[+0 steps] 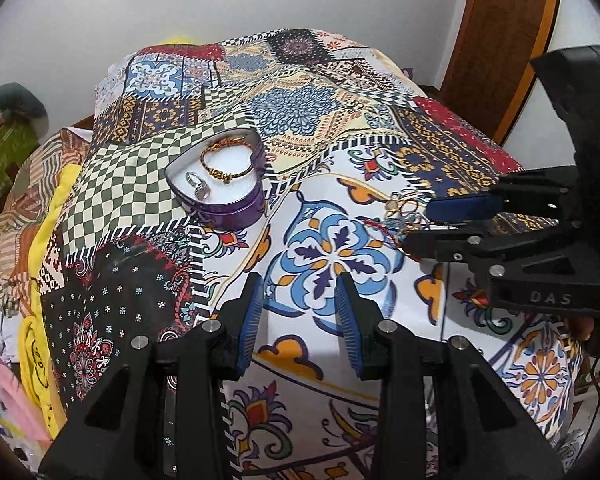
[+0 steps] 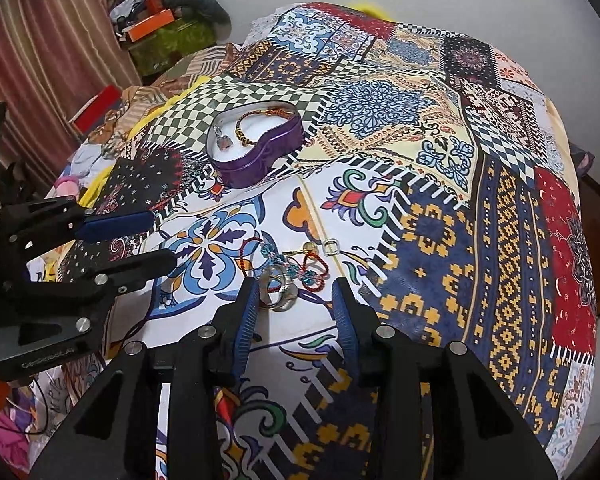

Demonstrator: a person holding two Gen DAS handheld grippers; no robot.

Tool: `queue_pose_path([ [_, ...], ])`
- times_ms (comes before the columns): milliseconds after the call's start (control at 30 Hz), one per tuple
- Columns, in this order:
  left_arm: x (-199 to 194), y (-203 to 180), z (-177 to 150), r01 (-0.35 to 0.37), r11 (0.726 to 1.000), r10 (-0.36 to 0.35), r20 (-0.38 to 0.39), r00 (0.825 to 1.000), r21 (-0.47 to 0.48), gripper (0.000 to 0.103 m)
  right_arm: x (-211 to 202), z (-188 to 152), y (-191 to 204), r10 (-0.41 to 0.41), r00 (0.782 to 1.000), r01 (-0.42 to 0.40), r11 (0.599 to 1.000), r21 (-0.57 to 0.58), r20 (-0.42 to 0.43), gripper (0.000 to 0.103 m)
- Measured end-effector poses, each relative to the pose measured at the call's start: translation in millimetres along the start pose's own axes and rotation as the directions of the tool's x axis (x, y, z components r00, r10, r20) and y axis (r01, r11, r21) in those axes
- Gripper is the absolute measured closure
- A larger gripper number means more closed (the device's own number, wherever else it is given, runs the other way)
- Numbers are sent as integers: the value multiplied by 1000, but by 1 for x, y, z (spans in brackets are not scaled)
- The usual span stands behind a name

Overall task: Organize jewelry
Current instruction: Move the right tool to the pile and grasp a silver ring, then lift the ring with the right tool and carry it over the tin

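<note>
Your right gripper (image 2: 296,300), jaws spread and empty, hovers over the silver band ring (image 2: 278,290) mid-bedspread; next, pinch it for the purple heart-shaped tin (image 2: 256,136). Left gripper (image 1: 298,316) spread, idle.

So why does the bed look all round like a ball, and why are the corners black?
Both wrist views use a fisheye lens: it bulges the patterned bedspread and darkens the corners. In the right wrist view the silver ring shows glare; the purple tin stays fairly sharp.

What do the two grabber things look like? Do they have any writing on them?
Both are black plastic with silver screws and ridged blue pads. The left gripper matches the right gripper. Seen from the side, the right one has raised letters "DAS" and a small green light.
</note>
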State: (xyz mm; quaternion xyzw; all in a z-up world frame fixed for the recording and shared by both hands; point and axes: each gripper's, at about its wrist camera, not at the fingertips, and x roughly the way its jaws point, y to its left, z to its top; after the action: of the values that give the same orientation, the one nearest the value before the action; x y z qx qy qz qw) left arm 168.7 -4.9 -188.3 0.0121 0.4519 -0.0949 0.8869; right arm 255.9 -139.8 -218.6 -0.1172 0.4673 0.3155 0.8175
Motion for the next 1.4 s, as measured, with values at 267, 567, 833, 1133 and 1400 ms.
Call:
queue_pose_path([
  [267, 3, 2, 0, -2, 1000, 2, 8, 1000, -14, 66, 3, -1, 11, -2, 1000, 2, 999, -40, -3, 69],
  [567, -1, -3, -1, -10, 1000, 10, 15, 1000, 12, 66, 0, 0, 6, 29, 999, -29, 999, -18, 16, 85],
  [833, -4, -11, 19, 46, 999, -46, 45, 998, -2, 66, -21, -6, 1, 2, 997, -1, 1000, -12, 78, 85],
  [1133, 30, -28, 35, 103, 994, -103, -4, 995, -29, 70, -33, -18, -29, -36, 995, 31, 998, 56, 97, 85],
  [1400, 45, -41, 33, 91, 996, -91, -26, 996, 7, 96, -36, -28, -40, -23, 995, 14, 996, 86, 102, 85],
])
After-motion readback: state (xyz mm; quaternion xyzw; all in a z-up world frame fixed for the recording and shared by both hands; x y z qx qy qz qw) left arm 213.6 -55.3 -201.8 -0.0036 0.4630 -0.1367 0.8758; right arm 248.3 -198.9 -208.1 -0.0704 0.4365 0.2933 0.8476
